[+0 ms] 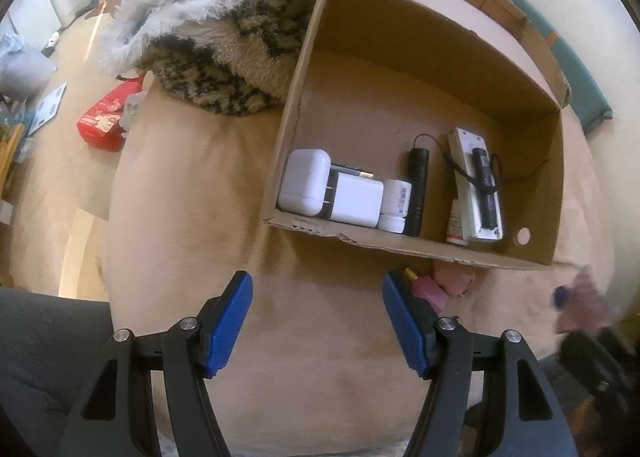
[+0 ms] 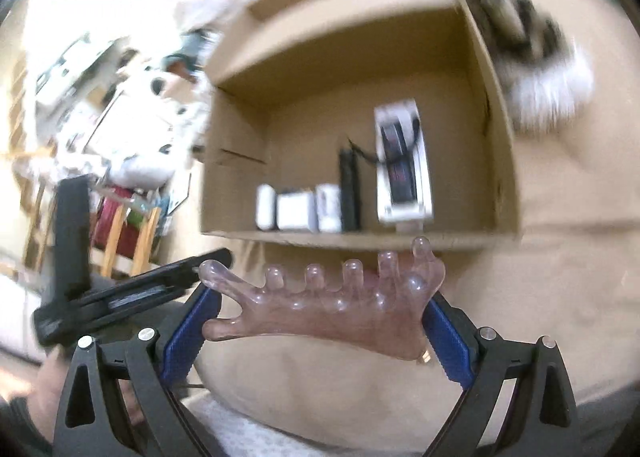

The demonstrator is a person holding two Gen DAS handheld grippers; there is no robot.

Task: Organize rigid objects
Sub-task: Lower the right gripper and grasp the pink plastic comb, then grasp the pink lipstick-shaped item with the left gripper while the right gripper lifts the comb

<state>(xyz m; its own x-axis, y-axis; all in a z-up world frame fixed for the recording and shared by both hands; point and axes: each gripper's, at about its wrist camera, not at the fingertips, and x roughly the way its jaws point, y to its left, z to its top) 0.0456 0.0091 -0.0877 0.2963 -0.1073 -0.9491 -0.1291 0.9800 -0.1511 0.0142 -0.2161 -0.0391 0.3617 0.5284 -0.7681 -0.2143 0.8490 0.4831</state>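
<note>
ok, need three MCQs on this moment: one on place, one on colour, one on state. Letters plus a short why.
1. Where do the two white chargers lie?
A. inside the cardboard box, at its left end
B. on the fluffy blanket
C. on the floor by the red pack

2. What colour are the pads of the left gripper?
A. red
B. blue
C. green

3. What is the right gripper doing?
A. open and empty
B. shut on a black flashlight
C. shut on a clear pink knobbed massage tool

Answers:
1 A: they sit side by side against the box's left wall, next to the white bottle.
2 B: both pads show blue on black arms.
3 C: the pink tool spans the gap with each end against a pad, in front of the box.
</note>
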